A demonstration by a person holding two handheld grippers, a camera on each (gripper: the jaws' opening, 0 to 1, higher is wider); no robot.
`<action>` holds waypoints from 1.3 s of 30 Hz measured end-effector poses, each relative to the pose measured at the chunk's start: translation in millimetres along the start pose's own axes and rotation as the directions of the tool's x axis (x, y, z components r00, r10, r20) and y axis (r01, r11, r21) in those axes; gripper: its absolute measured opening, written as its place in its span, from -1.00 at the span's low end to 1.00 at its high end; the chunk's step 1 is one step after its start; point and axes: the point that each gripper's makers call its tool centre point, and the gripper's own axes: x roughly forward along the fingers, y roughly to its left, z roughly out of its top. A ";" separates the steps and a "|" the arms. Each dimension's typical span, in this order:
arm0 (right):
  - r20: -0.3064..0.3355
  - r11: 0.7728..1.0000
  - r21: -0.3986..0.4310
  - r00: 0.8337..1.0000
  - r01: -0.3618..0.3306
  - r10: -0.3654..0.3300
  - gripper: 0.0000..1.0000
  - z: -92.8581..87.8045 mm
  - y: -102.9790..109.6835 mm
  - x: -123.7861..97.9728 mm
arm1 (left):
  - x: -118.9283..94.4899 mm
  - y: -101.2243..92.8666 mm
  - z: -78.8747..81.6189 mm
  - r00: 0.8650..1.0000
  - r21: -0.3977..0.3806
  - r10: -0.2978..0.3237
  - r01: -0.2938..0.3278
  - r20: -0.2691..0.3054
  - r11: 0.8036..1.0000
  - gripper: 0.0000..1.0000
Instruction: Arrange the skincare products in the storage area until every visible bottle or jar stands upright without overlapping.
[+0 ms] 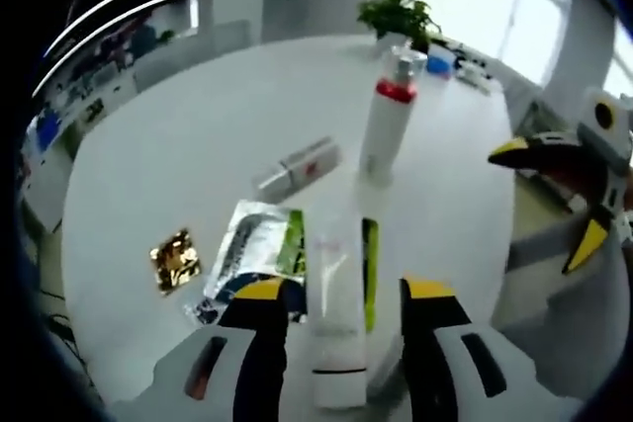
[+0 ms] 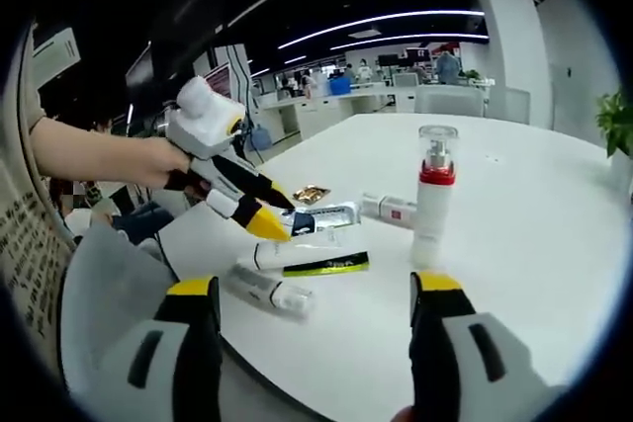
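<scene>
The round white table [image 1: 198, 135] carries everything, in an open office with ceiling light strips, desks behind and a potted green plant [image 1: 399, 15] at the far edge. Take as landmark the tall white pump bottle with red collar and clear cap [image 1: 388, 116], the one product already upright. Just beside it lies a small white-and-red box [image 1: 300, 167]; nearer the person lie a silvery sachet with green print [image 1: 259, 244], a flat black-and-yellow-green packet [image 2: 326, 265], a white squeeze tube [image 1: 333, 303] and, furthest out, a gold foil square [image 1: 175, 260].

The left gripper [image 1: 344, 295] hangs released, jaws spread either side of the tube. The right gripper [image 2: 316, 294] is also spread, empty, well short of the bottle.

Judged step: picking up the tube. Next calls for closing on it, then standing it clear of the bottle.
</scene>
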 end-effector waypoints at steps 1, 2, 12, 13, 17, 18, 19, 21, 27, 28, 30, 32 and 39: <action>0.000 1.000 0.000 1.000 0.002 -0.002 0.57 -0.1 -0.3 -0.1 | -0.1 -1.1 -0.2 1.000 0.002 0.000 0.000 -0.004 1.000 -0.12; 0.000 1.000 0.000 1.000 0.004 -0.004 0.57 -0.1 -0.7 -0.1 | 1.3 -2.7 -1.5 1.000 0.006 -0.001 0.001 -0.020 1.000 -0.11; -0.005 1.000 -0.002 1.000 0.025 -0.025 0.58 -1.3 -5.0 -0.1 | 21.9 -1.8 -15.7 0.991 0.016 -0.005 0.008 -0.136 1.000 -0.12; -0.005 1.000 -0.004 1.000 0.027 -0.027 0.58 -1.3 -5.4 -0.1 | 23.7 -1.5 -16.9 0.989 0.020 -0.005 0.008 -0.145 1.000 -0.12; -0.011 0.999 -0.015 0.999 0.036 -0.036 0.58 -2.3 -6.5 0.0 | 32.3 1.0 -21.6 0.983 0.040 -0.001 0.009 -0.183 0.999 -0.11; -0.012 0.999 -0.018 0.999 0.037 -0.037 0.58 -2.6 -6.6 0.2 | 34.9 1.4 -22.3 0.981 0.046 0.001 0.008 -0.192 0.999 -0.11; -0.015 0.999 -0.021 0.999 0.039 -0.039 0.58 -3.0 -6.9 0.4 | 36.1 1.9 -23.1 0.980 0.048 0.004 0.006 -0.200 0.999 -0.11; -0.018 0.999 -0.024 0.999 0.041 -0.041 0.57 -4.2 -8.4 0.4 | 39.9 3.9 -26.0 0.974 0.064 0.014 0.000 -0.225 0.998 -0.11; -0.029 0.998 -0.036 0.998 0.046 -0.047 0.57 -6.9 -9.7 1.4 | 46.1 7.4 -32.7 0.956 0.105 0.038 -0.008 -0.291 0.994 -0.23; -0.031 0.998 -0.039 0.998 0.048 -0.049 0.57 -7.5 -9.9 1.7 | 45.2 9.6 -33.2 0.952 0.121 0.051 -0.015 -0.302 0.993 -0.27; -0.038 0.998 -0.045 0.998 0.049 -0.050 0.57 -8.7 -9.8 2.3 | 46.6 8.7 -31.6 0.951 0.123 0.046 -0.009 -0.306 0.992 -0.27; -0.042 0.998 -0.051 0.998 0.048 -0.051 0.57 -9.4 -9.4 3.0 | 46.7 9.7 -32.1 0.946 0.127 0.048 -0.007 -0.321 0.992 -0.28; -0.058 0.997 -0.069 0.997 0.046 -0.051 0.57 -11.7 -8.2 4.4 | 47.4 10.5 -33.6 0.945 0.171 0.071 -0.016 -0.320 0.985 -0.30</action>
